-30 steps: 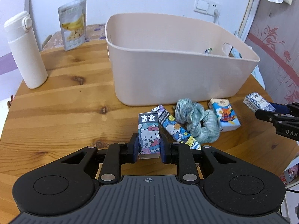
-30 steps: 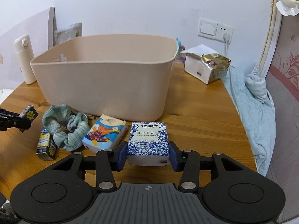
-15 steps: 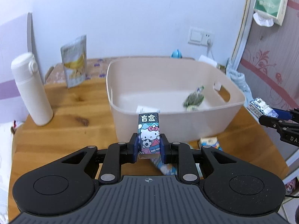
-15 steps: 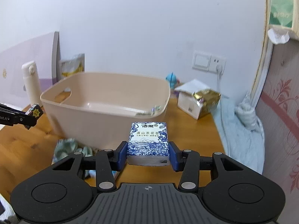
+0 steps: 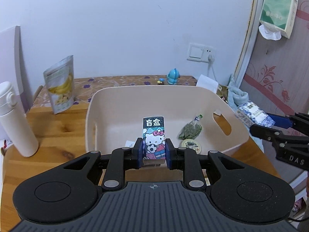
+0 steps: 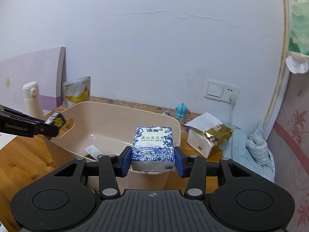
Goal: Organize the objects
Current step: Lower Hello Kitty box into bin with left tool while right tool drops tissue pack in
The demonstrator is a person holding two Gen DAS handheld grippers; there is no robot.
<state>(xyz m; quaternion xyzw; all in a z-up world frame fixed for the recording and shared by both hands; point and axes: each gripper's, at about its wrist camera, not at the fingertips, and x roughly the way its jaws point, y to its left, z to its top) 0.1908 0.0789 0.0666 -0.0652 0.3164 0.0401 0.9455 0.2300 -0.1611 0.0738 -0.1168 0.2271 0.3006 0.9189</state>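
My left gripper [image 5: 153,150] is shut on a Hello Kitty blind box [image 5: 154,135] and holds it upright above the near rim of the beige plastic bin [image 5: 92,104]. My right gripper [image 6: 153,159] is shut on a blue-and-white tissue pack [image 6: 152,145] above the bin's [image 6: 115,110] near right rim. In the left wrist view the tissue pack [image 5: 253,114] hangs over the bin's right edge. In the right wrist view the blind box [image 6: 57,120] hangs over the bin's left handle. Inside the bin lie a green packet [image 5: 191,130], a round tin [image 5: 191,145] and a card [image 6: 92,150].
On the wooden table [image 5: 48,141] stand a white bottle [image 5: 15,119] at left and a banana chips bag [image 5: 59,85] behind it. A gold-topped package [image 6: 208,137], a blue figurine [image 6: 181,111] and a light blue cloth [image 6: 255,150] lie to the bin's right.
Both grippers have risen from the table with their items and moved over the bin. The scrunchie and other packs in front of the bin have dropped out of view.
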